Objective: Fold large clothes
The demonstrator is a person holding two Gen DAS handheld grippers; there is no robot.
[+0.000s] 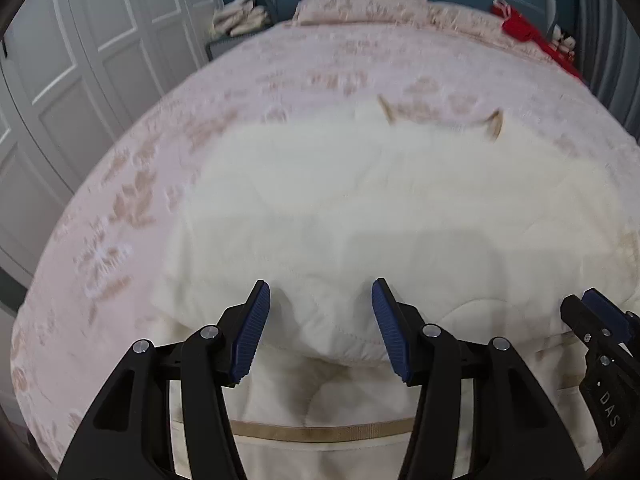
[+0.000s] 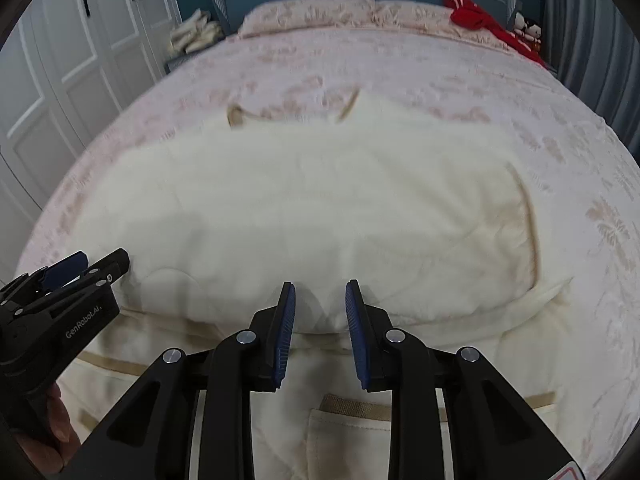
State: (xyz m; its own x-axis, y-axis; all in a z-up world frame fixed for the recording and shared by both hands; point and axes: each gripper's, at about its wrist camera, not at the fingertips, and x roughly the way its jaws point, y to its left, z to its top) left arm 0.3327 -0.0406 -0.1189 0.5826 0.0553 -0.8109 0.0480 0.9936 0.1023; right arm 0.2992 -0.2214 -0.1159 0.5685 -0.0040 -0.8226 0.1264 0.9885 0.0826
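Observation:
A large cream quilted garment [image 1: 340,200] [image 2: 320,200] with tan trim lies on the bed, its far part folded back over its near part. The fold's thick edge runs across just under both grippers. My left gripper [image 1: 320,292] hovers over that edge with its jaws wide apart, the blue pads [image 1: 252,332] touching no cloth. It shows at the left of the right wrist view [image 2: 80,264], held by a hand [image 2: 56,420]. My right gripper [image 2: 320,286] stands open with a narrower gap above the same edge, and its tip appears at the far right [image 1: 600,312]. A tan-edged pocket [image 2: 352,432] lies below it.
The bed [image 1: 280,64] has a pink floral cover and matching pillows [image 2: 312,12] against a teal headboard. A red garment [image 1: 520,24] and a small plush toy [image 2: 528,28] lie at the far right corner. White wardrobe doors [image 1: 80,60] and a stack of folded cloth [image 1: 240,16] stand left.

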